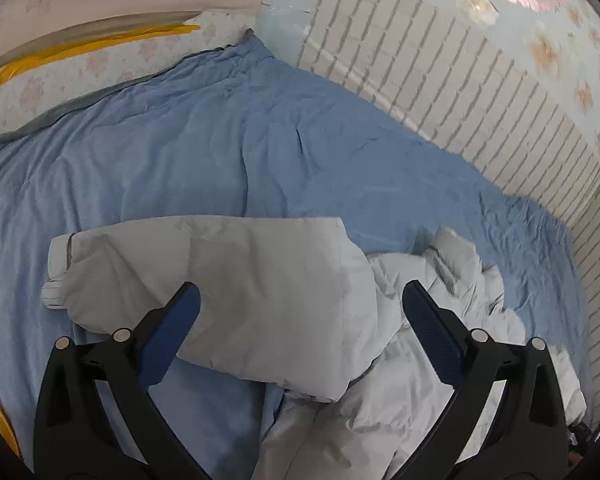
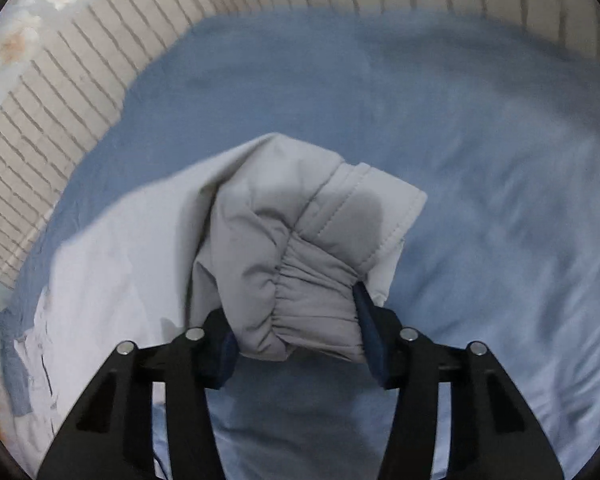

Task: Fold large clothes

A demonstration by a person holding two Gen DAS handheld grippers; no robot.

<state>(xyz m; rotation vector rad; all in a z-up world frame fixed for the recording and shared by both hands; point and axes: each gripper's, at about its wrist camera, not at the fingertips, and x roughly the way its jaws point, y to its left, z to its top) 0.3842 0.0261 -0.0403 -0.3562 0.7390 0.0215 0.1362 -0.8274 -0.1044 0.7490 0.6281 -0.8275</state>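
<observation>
The lower part of the pale grey padded jacket (image 1: pixel 380 420) runs out of the left wrist view at the bottom edge, and its body to the right lies crumpled so that collar and front cannot be told apart. In the right wrist view the blue bedsheet (image 2: pixel 480 160) is smeared by motion blur on the right side, and the brick-pattern wall covering (image 2: pixel 60 120) behind it is soft as well; the white fabric at the lower left edge (image 2: pixel 36 352) is too blurred to identify. The hands holding the tools are out of both views. The left gripper (image 1: pixel 300 308) points downward at a slant over the bed, its jaws spread wide and released, with the jacket sleeve (image 1: pixel 220 280) lying flat on the bedsheet (image 1: pixel 180 152) below and between the blue pads (image 1: pixel 168 340), which do not press on it. The sleeve's ribbed cuff (image 1: pixel 56 280) lies to the left of the fingers. The right gripper (image 2: pixel 296 320) also slants downward, and its jaws are clenched on the gathered elastic cuff (image 2: pixel 316 312) of the other sleeve, the fabric bunched between the two pads and raised above the sheet. The jacket's light body (image 2: pixel 132 260) trails down to the left onto the bed.
</observation>
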